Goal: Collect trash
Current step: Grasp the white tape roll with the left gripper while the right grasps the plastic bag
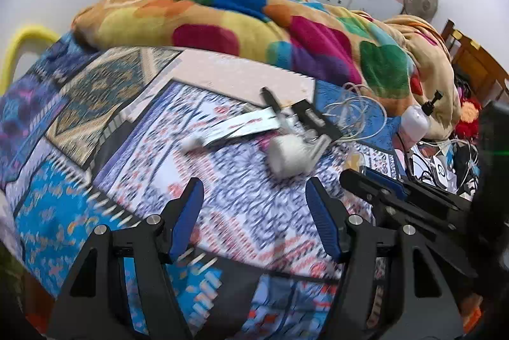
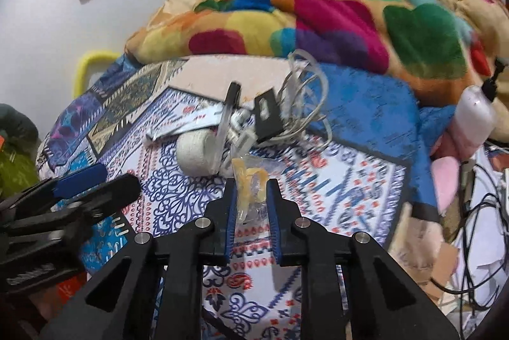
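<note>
Trash here is a crumpled clear plastic wrapper (image 2: 251, 187) with yellow patches, lying on the patterned bedspread (image 2: 334, 181) and standing between the blue pads of the right gripper (image 2: 251, 193). The jaws are drawn close about the wrapper; whether the pads actually press it cannot be told from the right wrist view. The left gripper (image 1: 254, 203) has its jaws spread wide, nothing between them, above the bedspread. Beyond both grippers lie a white roll (image 1: 286, 155), a flat silver packet (image 1: 241, 127), a black adapter (image 2: 267, 114) and a coiled white cable (image 2: 305, 92). A multicoloured blanket (image 1: 222, 15) is heaped behind.
</note>
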Demonstrator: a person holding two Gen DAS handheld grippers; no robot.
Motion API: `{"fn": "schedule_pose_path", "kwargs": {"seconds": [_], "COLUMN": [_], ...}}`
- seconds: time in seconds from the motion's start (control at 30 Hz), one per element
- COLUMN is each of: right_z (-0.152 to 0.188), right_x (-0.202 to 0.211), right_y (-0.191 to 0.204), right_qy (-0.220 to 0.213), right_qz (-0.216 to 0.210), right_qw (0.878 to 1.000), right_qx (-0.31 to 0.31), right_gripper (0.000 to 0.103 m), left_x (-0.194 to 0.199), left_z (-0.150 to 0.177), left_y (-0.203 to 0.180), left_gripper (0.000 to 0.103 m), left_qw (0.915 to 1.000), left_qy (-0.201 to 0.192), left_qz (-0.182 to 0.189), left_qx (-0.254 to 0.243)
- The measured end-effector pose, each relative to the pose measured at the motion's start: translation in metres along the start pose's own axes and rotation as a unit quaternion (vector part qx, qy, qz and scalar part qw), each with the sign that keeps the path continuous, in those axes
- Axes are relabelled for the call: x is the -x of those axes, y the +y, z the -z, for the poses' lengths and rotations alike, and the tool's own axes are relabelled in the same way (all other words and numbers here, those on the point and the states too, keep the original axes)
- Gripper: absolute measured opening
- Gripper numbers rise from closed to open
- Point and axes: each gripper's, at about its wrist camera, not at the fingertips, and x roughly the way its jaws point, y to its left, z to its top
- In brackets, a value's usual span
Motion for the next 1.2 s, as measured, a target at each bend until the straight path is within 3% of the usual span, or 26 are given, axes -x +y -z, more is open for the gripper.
{"fn": "schedule_pose_path", "kwargs": {"seconds": [0.1, 0.3, 0.4, 0.47, 0.57, 0.63, 0.9, 1.2], "right_z": [-0.001, -0.002, -0.002, -0.001, -0.001, -0.001, -0.003, -0.011], "right_x": [0.008, 0.013, 0.011, 0.013, 0.014, 0.016, 0.026, 0.062], "right_y": [-0.008, -0.023, -0.025, -0.026, -0.025, -0.025, -0.016, 0.006], "right_qy": [-0.011, -0.019, -0.019, -0.020, -0.023, -0.025, -0.030, -0.054], "right_qz": [0.009, 0.006, 0.004, -0.002, -0.004, -0.004, 0.000, 0.001], "right_qw": [1.000, 0.999, 0.999, 0.999, 0.999, 0.999, 0.999, 0.998], "right_qx": [-0.010, -0.037, -0.044, -0.046, -0.044, -0.042, -0.031, -0.012], "right_gripper": [0.016, 0.016, 0.016, 0.017, 0.016, 0.017, 0.017, 0.016], "left_x": [-0.009, -0.030, -0.037, -0.038, -0.037, -0.036, -0.020, 0.041], "left_z": [-0.008, -0.019, -0.020, -0.019, -0.017, -0.016, -0.015, -0.017], "left_y": [-0.011, -0.017, -0.021, -0.022, -0.022, -0.023, -0.031, -0.030], "left_gripper": [0.066, 0.063, 0.053, 0.051, 0.039, 0.024, 0.023, 0.023], "left_qw": [0.9999, 0.9997, 0.9996, 0.9995, 0.9996, 0.9998, 0.9997, 0.9982], "left_qy": [-0.005, -0.008, -0.008, -0.007, -0.014, -0.015, -0.016, -0.052], "left_qz": [-0.003, -0.009, -0.021, -0.028, -0.023, -0.008, -0.005, 0.002], "left_qx": [-0.009, 0.019, 0.017, 0.013, 0.008, 0.006, -0.020, -0.030]}}
